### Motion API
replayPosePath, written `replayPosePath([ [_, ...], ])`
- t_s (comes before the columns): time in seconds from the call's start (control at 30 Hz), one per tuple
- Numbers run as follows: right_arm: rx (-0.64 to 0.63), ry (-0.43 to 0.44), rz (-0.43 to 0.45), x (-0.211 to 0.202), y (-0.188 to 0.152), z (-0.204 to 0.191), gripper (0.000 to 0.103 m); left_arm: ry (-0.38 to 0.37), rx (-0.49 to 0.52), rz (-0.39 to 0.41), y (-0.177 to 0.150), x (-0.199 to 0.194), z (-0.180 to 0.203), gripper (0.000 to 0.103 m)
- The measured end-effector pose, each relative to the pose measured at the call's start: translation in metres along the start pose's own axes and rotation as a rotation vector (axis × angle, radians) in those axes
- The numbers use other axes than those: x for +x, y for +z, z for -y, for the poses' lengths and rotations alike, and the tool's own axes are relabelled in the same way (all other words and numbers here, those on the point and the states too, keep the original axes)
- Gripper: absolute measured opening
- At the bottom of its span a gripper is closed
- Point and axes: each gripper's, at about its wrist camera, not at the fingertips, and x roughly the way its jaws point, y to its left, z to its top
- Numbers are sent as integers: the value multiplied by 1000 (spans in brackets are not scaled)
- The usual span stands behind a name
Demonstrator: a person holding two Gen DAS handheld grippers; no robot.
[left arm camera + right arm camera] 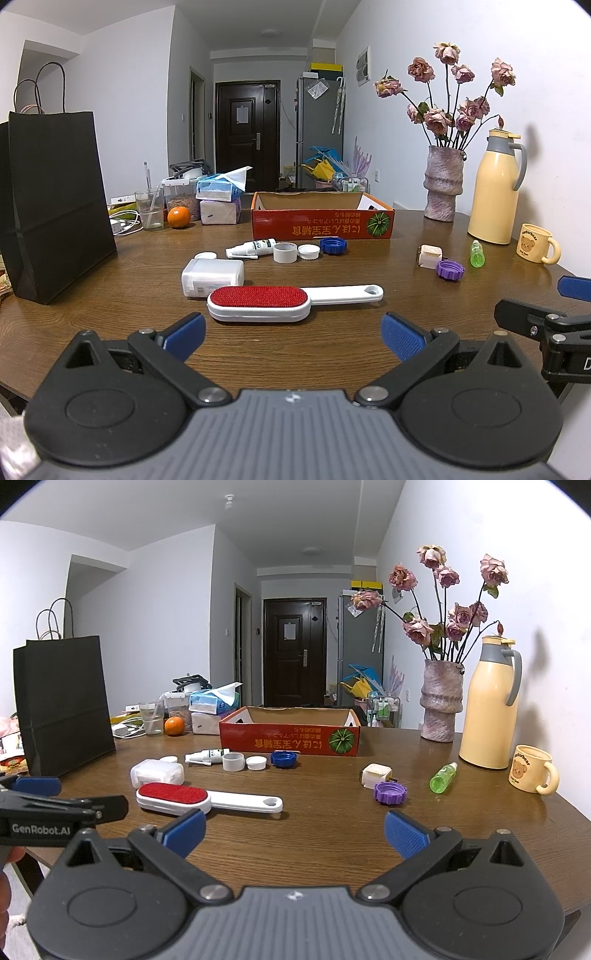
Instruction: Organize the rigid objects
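While both my grippers [293, 334] [295, 832] hung wide open, empty:
One red-faced, white-handled lint brush [273, 302]; two ridged caps, blue [333, 245], purple [449, 269].

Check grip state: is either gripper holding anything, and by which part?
Nothing held. Left gripper and right gripper are both open, empty, hovering over the table short of the lint brush.

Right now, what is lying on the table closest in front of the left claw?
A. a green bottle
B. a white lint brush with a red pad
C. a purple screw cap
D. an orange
B: the lint brush lies flat on the table just ahead of the open left claw, while the purple cap, orange and green bottle sit farther off.
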Motion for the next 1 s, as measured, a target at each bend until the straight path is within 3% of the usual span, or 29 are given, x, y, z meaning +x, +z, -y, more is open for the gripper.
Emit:
replayPosePath([
  [0.5, -16, -1, 4, 0, -2, -4, 103, 1, -3, -6, -2, 2, -4, 103],
  [1.0, -41, 73, -37, 41, -2, -18, 103, 60, -18, -48, -1, 43, -27, 103],
])
